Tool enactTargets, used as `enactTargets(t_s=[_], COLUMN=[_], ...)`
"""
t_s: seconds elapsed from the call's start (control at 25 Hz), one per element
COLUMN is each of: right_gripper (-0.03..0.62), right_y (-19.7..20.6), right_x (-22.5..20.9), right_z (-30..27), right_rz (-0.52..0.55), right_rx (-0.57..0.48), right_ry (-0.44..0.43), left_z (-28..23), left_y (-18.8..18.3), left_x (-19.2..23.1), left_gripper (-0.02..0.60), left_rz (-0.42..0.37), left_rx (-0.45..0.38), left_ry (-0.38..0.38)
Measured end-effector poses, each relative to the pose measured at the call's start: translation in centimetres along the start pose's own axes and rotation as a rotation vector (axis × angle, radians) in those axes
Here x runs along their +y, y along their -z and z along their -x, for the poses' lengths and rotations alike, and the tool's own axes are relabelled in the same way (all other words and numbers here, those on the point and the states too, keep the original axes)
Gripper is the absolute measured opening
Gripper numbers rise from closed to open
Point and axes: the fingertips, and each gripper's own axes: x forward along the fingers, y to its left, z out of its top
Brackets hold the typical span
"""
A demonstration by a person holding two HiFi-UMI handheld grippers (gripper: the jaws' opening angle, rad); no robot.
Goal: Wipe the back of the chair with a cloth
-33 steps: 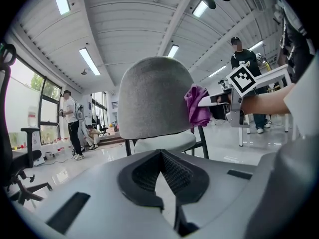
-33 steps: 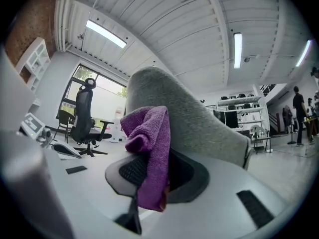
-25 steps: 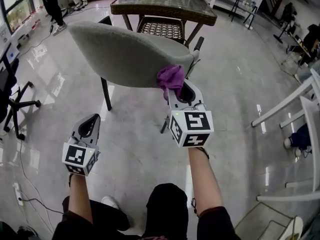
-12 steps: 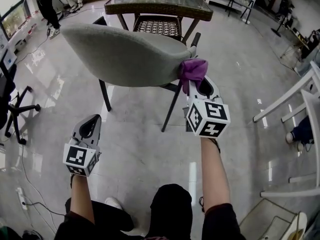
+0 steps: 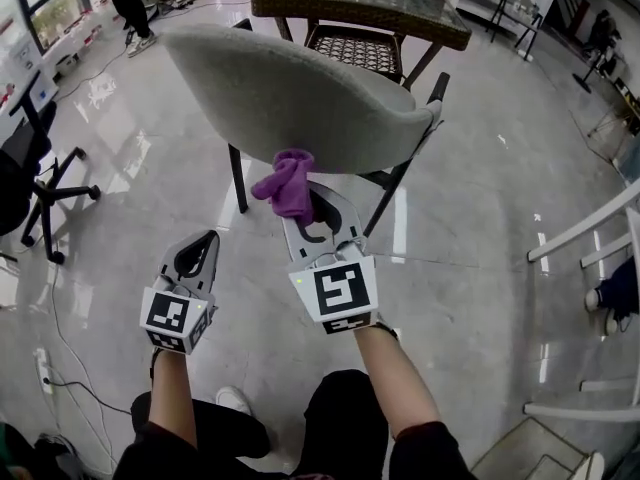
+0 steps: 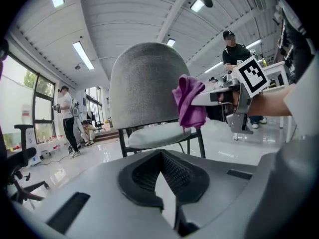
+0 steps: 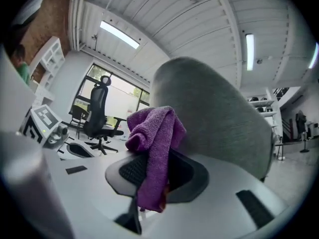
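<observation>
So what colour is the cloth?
Purple. The cloth shows best in the right gripper view, pinched in the right gripper.

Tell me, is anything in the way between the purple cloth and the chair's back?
Nothing I can see. The right gripper holds the cloth right by the grey chair back, with no thing between them.

The chair (image 5: 300, 98) stands with its back toward the person. The cloth (image 5: 285, 183) sits at the lower edge of the chair's back, near its middle, pinched between the jaws of the right gripper (image 5: 300, 206), which is just before the chair. The left gripper (image 5: 203, 243) is before the chair and to its left, apart from it. Behind the chair stands a table (image 5: 400, 3) with a second chair (image 5: 355, 48) under it. An office chair (image 5: 30, 168) stands well to the chair's left
</observation>
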Motion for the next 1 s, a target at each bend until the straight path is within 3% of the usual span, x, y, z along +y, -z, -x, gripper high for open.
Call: enactTargets(t_s=[0.12,0.2,0.52,0.76,1.0], right_gripper=[0.094,0.094,0.094,0.1,0.11], right_y=[0.5,1.0,2.4,3.1,4.1], right_x=[3.9,4.7,-1.9,-6.4,-13.4], right_z=[-2.7,-4.0,-3.2,0.1,4.4], right_rz=[0.02,0.012,-0.033,-0.037,-0.037], right_rx=[0.009,0.013,0.04,0.031,0.045], right_ry=[-0.105,-0.119,0.035,0.117,0.279], left_z=[1.0,1.8,2.6,0.7,-0.1], left_y=[0.9,1.3,1.4,1.1,0.8], left_x=[1.3,1.9,4.2,2.1,0.0], left_gripper=[0.009,0.009,0.009,0.009,0.009], left_rz=[0.006,0.022,0.016,-0.02,-0.062], left_rx=[0.024,0.055,0.034,0.027,0.034], left_ry=[-0.027,-0.042,-0.09,-0.028,0.02])
